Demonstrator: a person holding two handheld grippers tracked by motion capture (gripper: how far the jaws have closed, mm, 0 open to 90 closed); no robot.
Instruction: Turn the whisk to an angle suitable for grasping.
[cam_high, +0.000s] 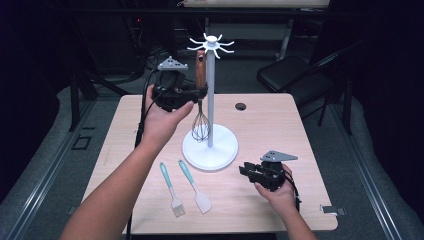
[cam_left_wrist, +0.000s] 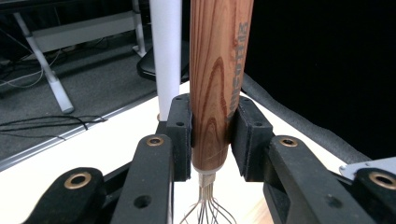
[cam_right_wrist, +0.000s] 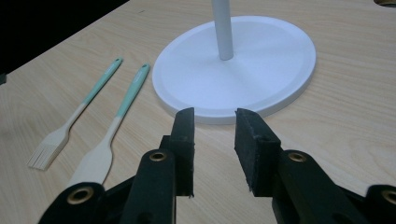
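We find one marking: grey lettering printed lengthwise along the wooden handle (cam_left_wrist: 219, 79) of the whisk (cam_high: 200, 125), seen in the left gripper view. The letters stand sideways and are partly cut off by the handle's curve, so we cannot read the word with certainty.

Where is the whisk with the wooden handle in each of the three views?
High view: whisk upper centre, hanging upright in the left gripper.
Left gripper view: handle centre, clamped between the jaws.
Right gripper view: not in it.
Shared landmark: white stand.
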